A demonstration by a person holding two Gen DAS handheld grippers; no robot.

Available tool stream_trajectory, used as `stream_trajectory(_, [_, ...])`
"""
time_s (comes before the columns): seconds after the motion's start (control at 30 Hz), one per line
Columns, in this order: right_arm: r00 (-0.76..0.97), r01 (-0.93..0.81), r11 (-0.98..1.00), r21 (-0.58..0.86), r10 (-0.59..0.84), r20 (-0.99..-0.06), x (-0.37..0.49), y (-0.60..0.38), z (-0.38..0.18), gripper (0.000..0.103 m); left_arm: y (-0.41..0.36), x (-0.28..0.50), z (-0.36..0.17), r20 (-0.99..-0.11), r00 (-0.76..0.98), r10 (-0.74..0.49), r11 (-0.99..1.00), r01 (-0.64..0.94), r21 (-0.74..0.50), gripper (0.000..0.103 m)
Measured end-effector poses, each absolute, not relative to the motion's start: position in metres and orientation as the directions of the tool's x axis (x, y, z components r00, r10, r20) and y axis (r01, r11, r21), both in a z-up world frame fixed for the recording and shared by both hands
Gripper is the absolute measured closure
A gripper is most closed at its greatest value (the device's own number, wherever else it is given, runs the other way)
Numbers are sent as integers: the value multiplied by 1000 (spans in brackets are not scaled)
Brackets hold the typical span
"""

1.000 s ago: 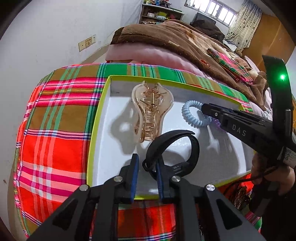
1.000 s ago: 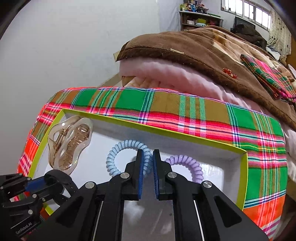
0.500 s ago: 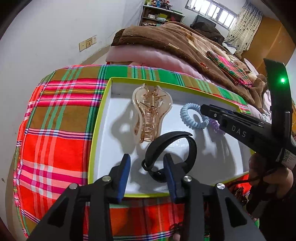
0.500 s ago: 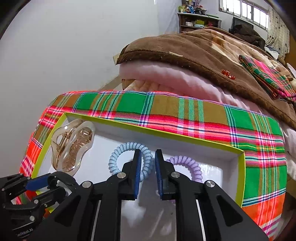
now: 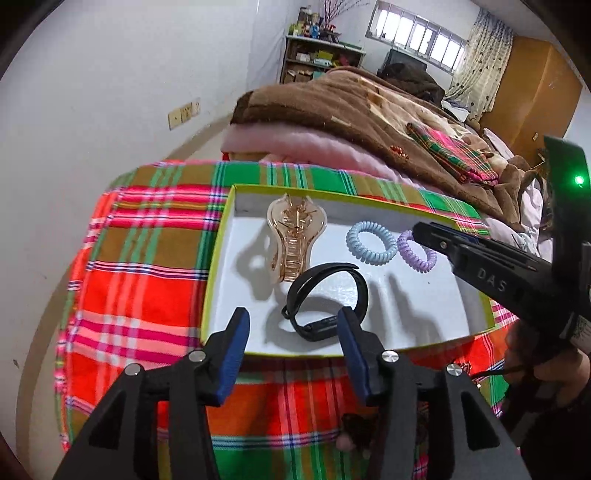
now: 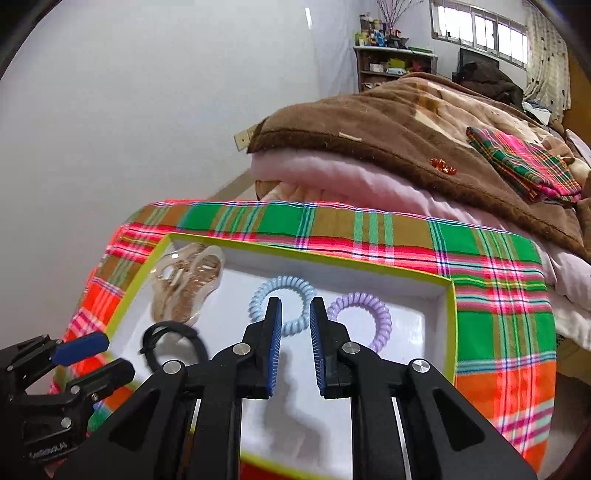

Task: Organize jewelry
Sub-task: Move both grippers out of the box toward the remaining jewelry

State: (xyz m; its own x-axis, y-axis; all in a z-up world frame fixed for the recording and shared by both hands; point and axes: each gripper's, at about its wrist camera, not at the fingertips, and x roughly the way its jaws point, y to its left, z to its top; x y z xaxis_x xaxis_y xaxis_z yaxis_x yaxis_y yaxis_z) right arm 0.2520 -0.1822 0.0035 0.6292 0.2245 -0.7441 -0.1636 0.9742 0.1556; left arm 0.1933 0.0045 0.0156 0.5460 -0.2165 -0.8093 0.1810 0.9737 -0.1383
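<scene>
Ahead of me a plaid cloth (image 6: 369, 229) in red, green and orange covers the surface. Past its far edge lies a pink quilt (image 6: 332, 177) under a brown blanket (image 6: 406, 122). A folded plaid cloth (image 6: 524, 162) rests on the blanket. A cluttered shelf (image 5: 317, 55) stands by windows (image 5: 417, 33).

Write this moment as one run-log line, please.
left gripper: open, empty | right gripper: open, empty | box: hair claw, black band, blue coil, purple coil
</scene>
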Motion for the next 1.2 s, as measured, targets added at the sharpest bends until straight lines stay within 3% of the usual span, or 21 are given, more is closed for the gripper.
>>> stream_trajectory(0.03, [634, -165, 973, 160, 229, -738, 247, -183, 6, 84, 4, 191, 18, -806, 553, -211, 975, 182, -130, 50])
stream_trajectory(0.1, [642, -172, 969, 176, 246, -726, 236, -184, 11, 66, 5, 184, 21, -800, 562, -211, 975, 182, -130, 50])
stream_trajectory(0.17, [655, -177, 967, 182, 253, -712, 224, -186, 15, 62, 6, 178, 24, -793, 567, -223, 972, 187, -140, 49])
stream_trajectory(0.6, [685, -94, 978, 186, 199, -700, 154, -221, 4, 62, 17, 138, 22, -760, 572, -308, 951, 207, -230, 45])
stream_trajectory(1.2, [678, -43, 983, 177, 159, -718, 110, -231, -28, 62, 19, 100, -10, -774, 552, -309, 951, 207, -231, 44])
